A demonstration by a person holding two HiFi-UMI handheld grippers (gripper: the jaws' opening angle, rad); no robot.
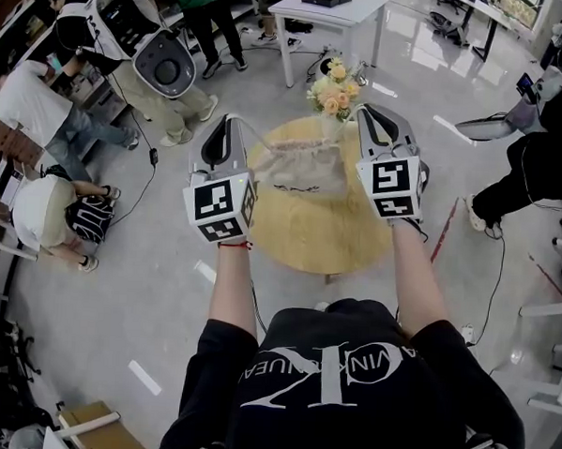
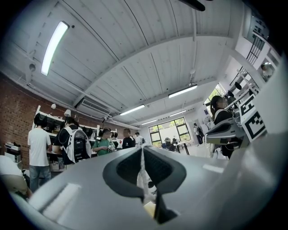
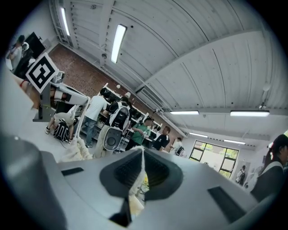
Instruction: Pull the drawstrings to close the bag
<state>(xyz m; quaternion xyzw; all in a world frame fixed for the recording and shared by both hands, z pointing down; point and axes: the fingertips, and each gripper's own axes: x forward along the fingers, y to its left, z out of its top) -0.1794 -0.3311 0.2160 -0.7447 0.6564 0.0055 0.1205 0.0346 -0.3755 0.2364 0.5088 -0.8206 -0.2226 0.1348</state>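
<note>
A cloth bag, held by its two strings.
My left gripper is squeezed shut on the left drawstring. My right gripper is squeezed shut on the right drawstring. The bag is between them, over the round wooden table (yellow flowers stand just behind it).

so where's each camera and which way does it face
Head view: on the person's head, steeply down at the drawstring bag and round wooden table; forearms show.
Left gripper view: on left gripper, facing the ceiling; shut jaws pinch a drawstring.
Right gripper view: on right gripper, likewise.
Shared: each gripper view shows the other's marker cube.
</note>
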